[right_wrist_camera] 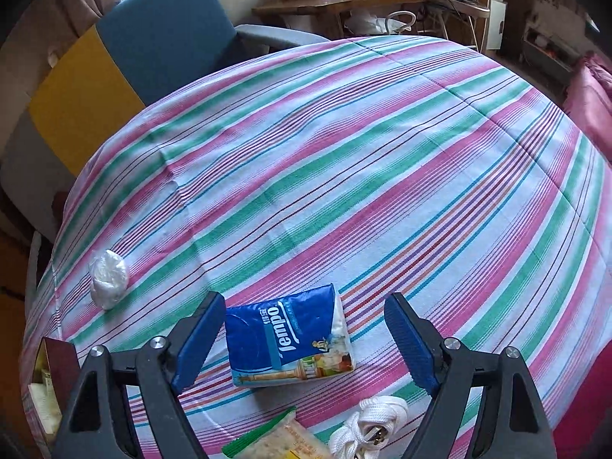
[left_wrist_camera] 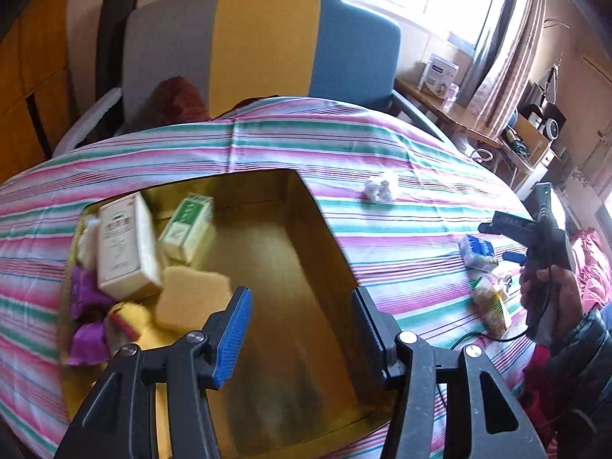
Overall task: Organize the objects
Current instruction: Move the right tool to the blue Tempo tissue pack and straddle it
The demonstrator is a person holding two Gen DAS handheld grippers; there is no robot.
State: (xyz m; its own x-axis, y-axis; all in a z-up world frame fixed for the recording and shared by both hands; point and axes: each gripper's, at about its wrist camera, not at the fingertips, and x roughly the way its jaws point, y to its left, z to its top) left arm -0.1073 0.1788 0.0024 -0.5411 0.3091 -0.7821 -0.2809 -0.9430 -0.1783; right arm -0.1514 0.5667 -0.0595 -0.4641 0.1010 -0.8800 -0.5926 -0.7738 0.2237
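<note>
striped tablecloth (right_wrist_camera: pixel 344 160) | gold box (left_wrist_camera: pixel 329 237), tissue pack (right_wrist_camera: pixel 290 340), crumpled bag (right_wrist_camera: pixel 109 278)

Both wrist views steeply down, close, sharing striped cloth (right_wrist_camera: pixel 344 145)

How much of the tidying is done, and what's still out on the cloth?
Done: two boxes and a sponge lie in the gold tin. In hand: nothing; the open right gripper straddles the tissue pack; left gripper empty. Left: tissue pack, white wad, snack bag, cord.
</note>
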